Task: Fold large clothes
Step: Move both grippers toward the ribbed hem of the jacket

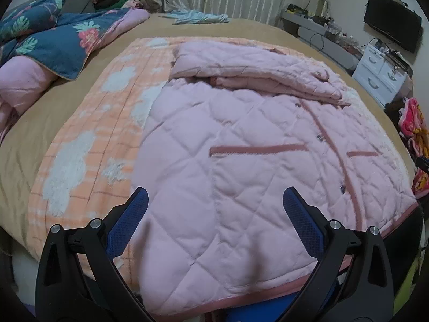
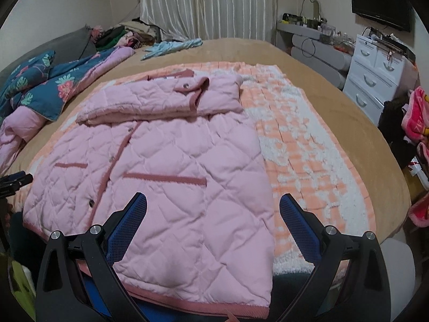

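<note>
Pink quilted jacket [image 1: 241, 161] flat on the bed beneath both hand-held grippers [image 1: 215, 206] [image 2: 213, 209], jaws spread, empty.

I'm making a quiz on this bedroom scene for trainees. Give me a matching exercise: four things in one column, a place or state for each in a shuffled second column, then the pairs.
Things:
1. pink quilted jacket
2. floral blue duvet
3. white drawer unit
4. left tool

Places or states:
A. bunched at the bed's far left
B. open, over the hem
C. spread on the orange blanket, sleeves folded across the top
D. beside the bed, below the screen

Pairs: 1-C, 2-A, 3-D, 4-B
</note>
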Demonstrator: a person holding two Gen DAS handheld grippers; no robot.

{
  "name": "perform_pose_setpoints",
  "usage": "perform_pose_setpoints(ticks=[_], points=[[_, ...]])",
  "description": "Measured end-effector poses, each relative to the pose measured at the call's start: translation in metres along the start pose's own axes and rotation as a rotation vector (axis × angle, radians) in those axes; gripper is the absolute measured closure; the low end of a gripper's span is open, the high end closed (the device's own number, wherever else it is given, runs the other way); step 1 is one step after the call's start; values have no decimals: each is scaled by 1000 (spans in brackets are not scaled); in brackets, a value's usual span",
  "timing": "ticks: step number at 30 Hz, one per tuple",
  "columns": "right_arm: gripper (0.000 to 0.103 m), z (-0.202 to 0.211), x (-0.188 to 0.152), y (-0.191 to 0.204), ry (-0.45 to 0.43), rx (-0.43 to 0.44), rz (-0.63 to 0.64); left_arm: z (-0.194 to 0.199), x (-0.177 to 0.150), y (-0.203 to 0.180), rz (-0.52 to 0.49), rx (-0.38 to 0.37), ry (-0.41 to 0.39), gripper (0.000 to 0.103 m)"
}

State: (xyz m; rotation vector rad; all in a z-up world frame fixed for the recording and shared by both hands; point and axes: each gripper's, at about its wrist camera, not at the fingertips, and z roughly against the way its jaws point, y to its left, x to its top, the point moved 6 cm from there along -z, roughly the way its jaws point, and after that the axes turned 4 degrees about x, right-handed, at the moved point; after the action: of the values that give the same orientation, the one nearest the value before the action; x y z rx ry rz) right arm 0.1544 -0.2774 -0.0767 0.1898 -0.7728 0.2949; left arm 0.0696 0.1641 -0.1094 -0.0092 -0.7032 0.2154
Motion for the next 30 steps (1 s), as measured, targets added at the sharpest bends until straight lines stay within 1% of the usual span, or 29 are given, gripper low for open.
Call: perform_pose_setpoints(ticks=[4,8,14,21,30], points=[[4,-5,-12,-10,37,10,-20,-4,-13,13,6,18,19,8],[4,-10,-23,-16,88,11,-14,-7,-28,26,23,29,48,8],[4,-21,-46,-27,168,12,-37,-11,-48,29,24,22,88,8],[4,-28,-63,-37,225,1,-50,-18,-54,25,13,23,117,8],[4,-44,-81,-37,319,-5,-22,-27,-59,25,17,37,145,8]])
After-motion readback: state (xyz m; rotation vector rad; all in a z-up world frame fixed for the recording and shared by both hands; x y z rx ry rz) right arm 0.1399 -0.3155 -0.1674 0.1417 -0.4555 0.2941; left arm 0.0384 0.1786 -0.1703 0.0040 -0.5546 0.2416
